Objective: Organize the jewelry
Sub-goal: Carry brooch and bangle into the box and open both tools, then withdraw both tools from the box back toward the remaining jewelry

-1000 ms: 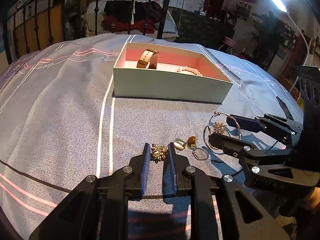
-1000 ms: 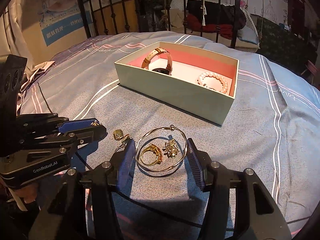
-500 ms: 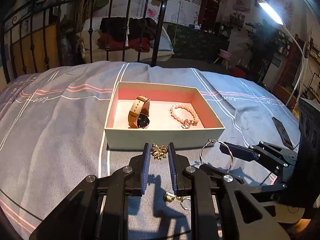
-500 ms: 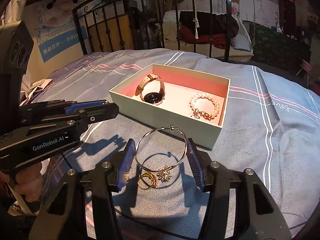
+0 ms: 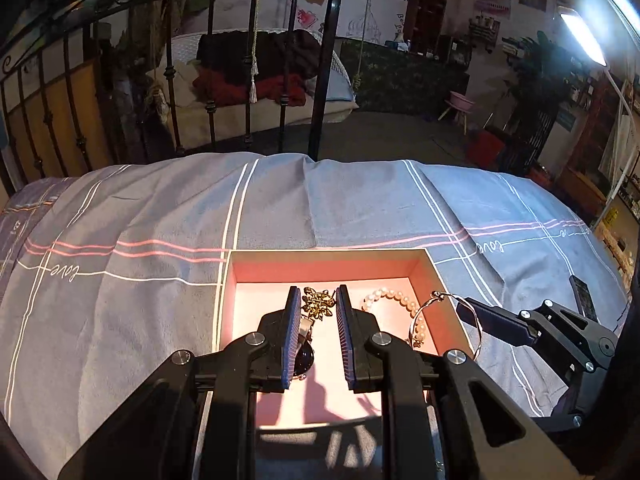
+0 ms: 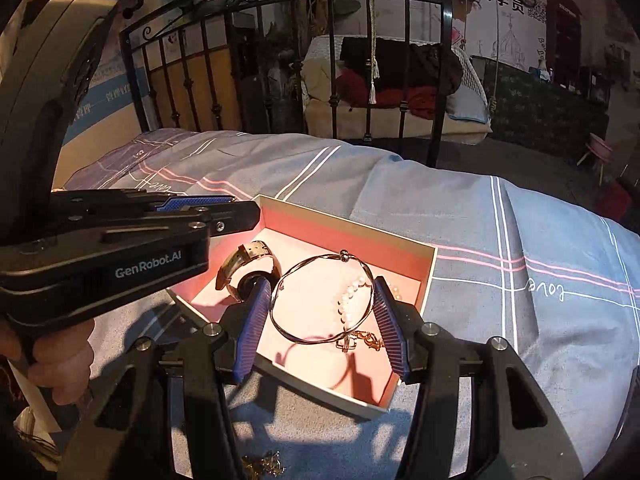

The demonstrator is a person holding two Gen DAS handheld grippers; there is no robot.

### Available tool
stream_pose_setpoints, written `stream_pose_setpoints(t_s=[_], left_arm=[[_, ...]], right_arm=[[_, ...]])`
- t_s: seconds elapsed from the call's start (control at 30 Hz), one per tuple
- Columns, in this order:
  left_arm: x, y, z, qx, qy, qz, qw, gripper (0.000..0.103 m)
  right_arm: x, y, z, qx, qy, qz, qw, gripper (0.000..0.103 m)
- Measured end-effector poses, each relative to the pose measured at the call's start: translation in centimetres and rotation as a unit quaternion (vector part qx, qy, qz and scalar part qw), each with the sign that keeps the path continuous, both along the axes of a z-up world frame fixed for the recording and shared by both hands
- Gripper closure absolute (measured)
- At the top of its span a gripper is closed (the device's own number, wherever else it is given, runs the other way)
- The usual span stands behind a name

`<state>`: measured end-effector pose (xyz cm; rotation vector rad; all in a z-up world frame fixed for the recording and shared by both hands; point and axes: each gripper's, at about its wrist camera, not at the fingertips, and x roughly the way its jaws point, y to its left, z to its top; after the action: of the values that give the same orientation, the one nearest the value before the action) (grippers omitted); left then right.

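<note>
1. My left tool (image 5: 318, 304) pinches a small gold brooch (image 5: 318, 303) at its fingertips, narrow, poised over the box (image 5: 448, 280).
2. My right tool (image 6: 324, 308) grips a thin metal bangle (image 6: 320, 300) by its two sides, at nine and three o'clock, above the box's near half.
3. I judge the bangle light, springy and slippery, so a side grip suits it. The brooch looks delicate and spiky; I would pinch its middle gently.
4. The open box on the bed (image 6: 520, 220) has a pink lining. Inside lie a watch (image 6: 248, 264) toward nine o'clock and a pearl bracelet (image 6: 352, 296) toward three.
5. More gold pieces (image 6: 264, 466) lie on the bed at six o'clock.
</note>
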<state>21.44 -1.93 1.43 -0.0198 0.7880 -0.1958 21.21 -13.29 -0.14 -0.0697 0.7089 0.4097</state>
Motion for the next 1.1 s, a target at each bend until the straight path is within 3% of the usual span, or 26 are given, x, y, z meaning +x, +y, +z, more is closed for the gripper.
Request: stream_pose_setpoints(t_s=[0.17,0.53,1.1], left_arm=[[2.8,-1.2,-1.4,0.048,0.027,-0.022,0.9983,0.086],[6.0,-2.0,-5.2,0.061,0.096,-0.055,0.9919,0.086],[6.1,-1.7,-5.1,0.055,0.091,-0.038,0.9936,0.086]], right_arm=[[1.6,0.4,-1.0,-0.009,0.024,-0.004,1.000,0.050],[2.8,0.5,-3.8,0.011,0.066,0.004,0.998,0.050],[3.5,1.6,-4.8,0.004,0.079,0.016,0.997,0.050]])
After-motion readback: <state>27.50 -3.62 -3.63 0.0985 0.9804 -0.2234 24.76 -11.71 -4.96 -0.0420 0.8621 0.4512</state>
